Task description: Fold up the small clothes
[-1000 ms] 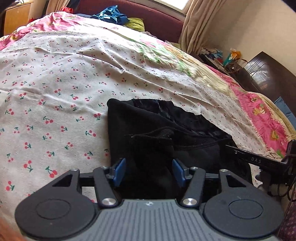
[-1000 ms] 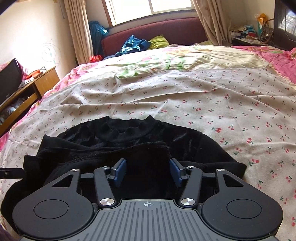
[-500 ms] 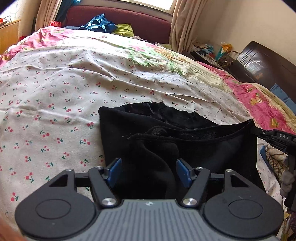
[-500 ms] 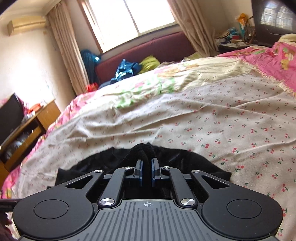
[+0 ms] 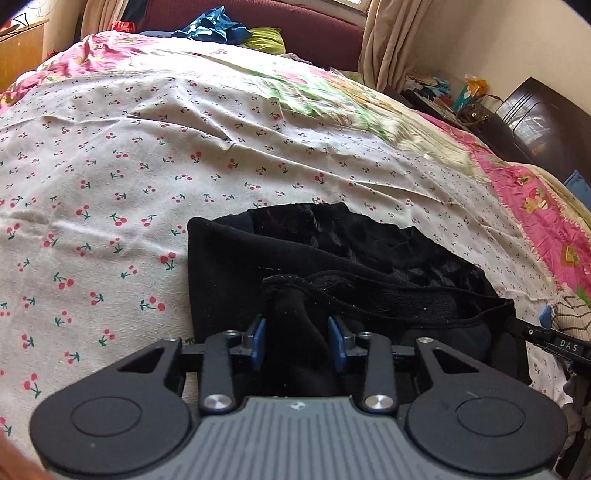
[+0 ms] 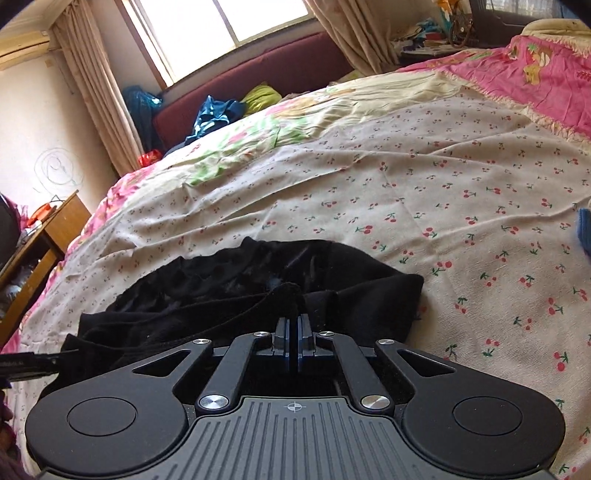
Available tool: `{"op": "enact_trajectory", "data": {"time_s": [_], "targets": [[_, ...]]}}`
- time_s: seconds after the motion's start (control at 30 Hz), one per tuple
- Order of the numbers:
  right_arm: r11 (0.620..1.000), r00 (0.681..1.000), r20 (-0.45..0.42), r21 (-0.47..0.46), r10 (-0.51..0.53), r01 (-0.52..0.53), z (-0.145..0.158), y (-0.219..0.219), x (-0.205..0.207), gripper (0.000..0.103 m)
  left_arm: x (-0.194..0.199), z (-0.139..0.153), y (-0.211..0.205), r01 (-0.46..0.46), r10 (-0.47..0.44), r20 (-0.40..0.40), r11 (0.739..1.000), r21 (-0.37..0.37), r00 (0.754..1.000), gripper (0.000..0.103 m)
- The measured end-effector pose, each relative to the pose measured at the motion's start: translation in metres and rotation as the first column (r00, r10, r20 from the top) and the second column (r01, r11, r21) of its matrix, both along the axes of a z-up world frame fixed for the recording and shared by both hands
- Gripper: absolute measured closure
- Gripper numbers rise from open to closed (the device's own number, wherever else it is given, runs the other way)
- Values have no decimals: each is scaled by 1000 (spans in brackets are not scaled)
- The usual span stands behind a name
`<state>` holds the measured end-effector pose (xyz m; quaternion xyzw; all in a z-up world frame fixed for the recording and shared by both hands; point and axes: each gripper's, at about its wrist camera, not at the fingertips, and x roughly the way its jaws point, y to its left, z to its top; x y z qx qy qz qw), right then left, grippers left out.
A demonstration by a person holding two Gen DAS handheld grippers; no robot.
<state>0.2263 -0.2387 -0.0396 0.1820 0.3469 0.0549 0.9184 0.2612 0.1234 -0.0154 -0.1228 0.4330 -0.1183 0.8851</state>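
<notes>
While the soft black fleecy garment [image 5: 332, 258] lies bunched near the close edge of the cherry-print white bedsheet [image 5: 129, 166], both tongs are going for its near hem. The right gripper [image 6: 294, 332] is clamped tight on a pinch of that fabric. The left gripper [image 5: 295, 341] is closing, a hump of hem between its blue pads [image 5: 258, 341], not clearly squeezed yet. Looks like the grab-the-edge step; next I'd guess lift both corners evenly and carry them over the far side.

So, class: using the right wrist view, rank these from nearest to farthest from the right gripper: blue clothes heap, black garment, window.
1. black garment, pinched in the right gripper.
2. blue clothes heap, across the bed, upper left.
3. window, behind it, top.
</notes>
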Motion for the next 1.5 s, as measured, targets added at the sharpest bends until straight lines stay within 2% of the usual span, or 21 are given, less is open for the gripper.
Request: {"op": "enact_trajectory", "data": {"time_s": [0.03,0.07,0.23,0.37,0.43,0.53,0.57,0.6,0.63,0.77,0.9,1.0,1.07,1.13,1.2,1.27,1.33,1.37,1.43,1.5], "targets": [[1000,1000,1,-9,11,-11,-1,1,0,97,1,-3,0,1,-1,-11,1000,7,1000,61],[1000,1000,-4,-15,28,-28,-2,2,1,91,3,-6,-1,6,-6,-23,1000,13,1000,62],[998,999,-24,-35,46,-46,-6,4,4,87,3,-8,-4,17,-16,-21,999,31,1000,64],[997,996,-32,-21,78,-79,-6,9,9,72,4,-11,-4,19,-18,-33,999,49,999,61],[992,993,-32,-45,117,-118,-7,18,13,63,7,-12,-7,30,-28,-37,998,59,999,57],[990,994,-50,-98,100,-105,-10,28,19,69,15,-17,-11,25,-21,-65,998,63,998,58],[992,994,-55,-81,95,-99,-9,28,20,87,17,-17,-8,15,-12,-73,999,43,997,63],[995,995,-50,-45,91,-93,-4,25,19,94,17,-14,-3,2,-1,-74,1000,7,997,67],[996,996,-28,-25,83,-83,4,23,14,94,15,-8,2,-8,7,-66,1000,-24,998,74],[993,989,115,53,96,-103,58,18,-12,95,-3,32,19,-19,23,38,994,-109,999,77],[989,949,291,45,121,-140,114,27,-35,95,-5,78,25,-7,29,171,991,-132,985,78],[995,934,349,38,74,-93,128,25,-24,95,10,96,28,-16,44,252,994,-111,967,78],[999,951,310,29,20,-30,113,22,1,95,35,86,22,-36,54,257,997,-73,965,77],[999,972,233,-27,-18,25,83,25,39,95,62,61,7,-61,53,224,998,28,973,78],[992,991,126,-117,-40,55,48,30,71,95,81,26,-7,-77,50,165,984,158,985,80],[989,998,47,-144,-38,45,18,32,83,95,87,-7,-10,-64,47,85,978,201,995,79],[978,1000,20,-206,-18,21,1,37,84,93,82,-24,-6,-68,56,67,978,196,996,74],[979,1000,19,-204,-20,23,-4,38,80,88,77,-24,-1,-82,69,80,981,176,994,73],[986,1000,20,-168,-19,22,-5,33,74,87,68,-16,10,-115,104,95,986,117,990,72],[992,999,44,-119,-26,31,3,26,68,87,57,-5,19,-140,129,115,986,94,985,73]]}}
